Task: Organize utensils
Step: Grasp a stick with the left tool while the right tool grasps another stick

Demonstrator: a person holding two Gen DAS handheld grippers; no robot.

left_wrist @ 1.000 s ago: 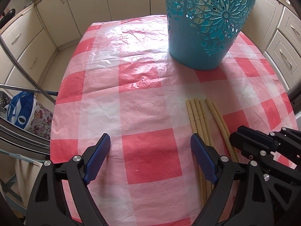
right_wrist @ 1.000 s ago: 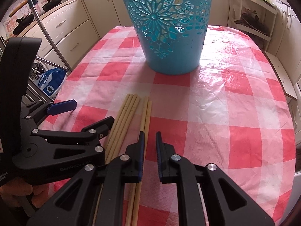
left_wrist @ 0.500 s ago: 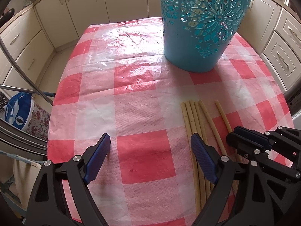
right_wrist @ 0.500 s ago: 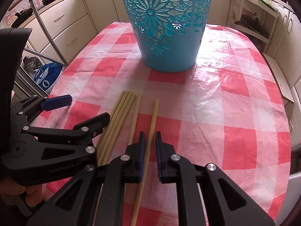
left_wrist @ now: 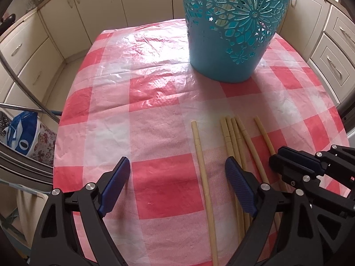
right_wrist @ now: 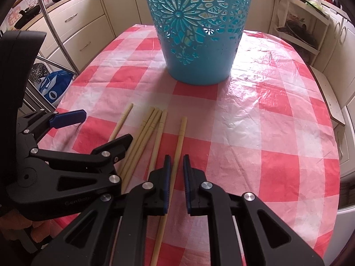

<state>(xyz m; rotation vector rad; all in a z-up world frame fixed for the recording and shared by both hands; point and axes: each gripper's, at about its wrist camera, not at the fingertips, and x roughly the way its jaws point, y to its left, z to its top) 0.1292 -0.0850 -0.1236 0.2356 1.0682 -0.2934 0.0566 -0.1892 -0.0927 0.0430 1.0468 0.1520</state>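
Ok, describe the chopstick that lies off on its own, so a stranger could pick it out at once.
Start at the tall teal cut-out basket standing on the red-and-white checked tablecloth. In front of it lie six pale wooden chopsticks, five of them grouped together. The lone chopstick lies apart on the side of the open left gripper, between its jaws, with a clear gap of cloth separating it from the others.

Before me stood a table [left_wrist: 155, 102] under a red-and-white checked plastic cloth [right_wrist: 277, 133]; upon it: one teal cutout basket [left_wrist: 224, 62], six loose bamboo chopsticks [left_wrist: 233, 141].
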